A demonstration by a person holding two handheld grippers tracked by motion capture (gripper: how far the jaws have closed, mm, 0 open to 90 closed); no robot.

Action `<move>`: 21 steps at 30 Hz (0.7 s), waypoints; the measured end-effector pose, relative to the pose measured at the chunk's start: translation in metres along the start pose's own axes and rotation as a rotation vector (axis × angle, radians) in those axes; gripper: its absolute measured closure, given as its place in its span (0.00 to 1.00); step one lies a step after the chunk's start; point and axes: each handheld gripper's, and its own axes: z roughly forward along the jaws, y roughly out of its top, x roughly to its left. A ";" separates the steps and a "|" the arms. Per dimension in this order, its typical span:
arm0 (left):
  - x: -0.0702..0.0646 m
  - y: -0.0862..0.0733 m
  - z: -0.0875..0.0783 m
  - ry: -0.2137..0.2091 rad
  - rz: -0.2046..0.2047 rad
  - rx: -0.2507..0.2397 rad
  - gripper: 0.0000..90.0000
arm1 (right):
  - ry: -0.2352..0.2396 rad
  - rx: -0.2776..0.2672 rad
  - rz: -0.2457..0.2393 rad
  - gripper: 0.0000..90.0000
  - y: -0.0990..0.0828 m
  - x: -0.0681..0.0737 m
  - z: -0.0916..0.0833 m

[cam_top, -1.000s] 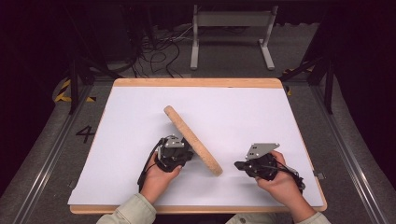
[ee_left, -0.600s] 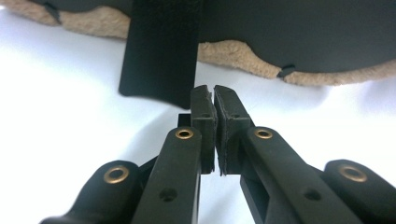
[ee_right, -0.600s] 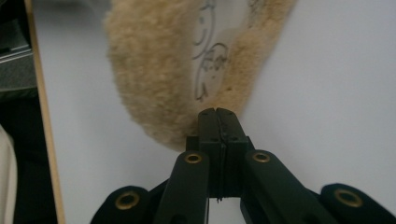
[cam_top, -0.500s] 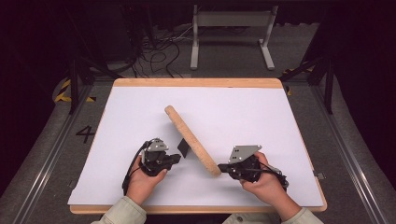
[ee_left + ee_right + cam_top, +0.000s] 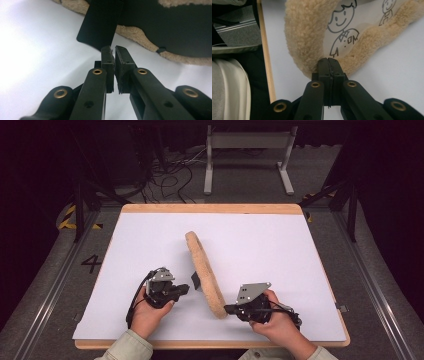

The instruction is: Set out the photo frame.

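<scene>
While the fleece-rimmed round frame (image 5: 205,275) stands on edge mid-surface (image 5: 280,260), the right hand-held gripper (image 5: 231,309) has moved left and closed against its near rim; the left hand-held gripper (image 5: 186,288), nearly closed on nothing, has backed off the frame's black stand (image 5: 196,281).

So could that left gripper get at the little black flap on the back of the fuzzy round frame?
Probably yes. The left gripper points straight at the black flap, with bare white table between and nothing blocking. Its jaws are nearly closed, so they'd need to open first.
</scene>
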 end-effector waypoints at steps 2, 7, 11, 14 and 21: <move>0.001 -0.001 -0.002 0.003 -0.007 -0.004 0.95 | 0.015 -0.003 -0.003 1.00 0.002 0.002 0.002; 0.003 -0.005 -0.007 0.015 -0.023 -0.010 0.95 | 0.055 -0.010 -0.020 1.00 0.007 0.006 0.010; 0.005 -0.009 -0.012 0.029 -0.034 -0.013 0.95 | 0.086 -0.012 -0.031 1.00 0.013 0.011 0.017; 0.008 -0.014 -0.017 0.038 -0.054 -0.022 0.95 | 0.109 -0.014 -0.037 1.00 0.017 0.013 0.023; 0.013 -0.018 -0.024 0.061 -0.063 -0.035 0.95 | 0.136 -0.015 -0.047 1.00 0.027 0.019 0.037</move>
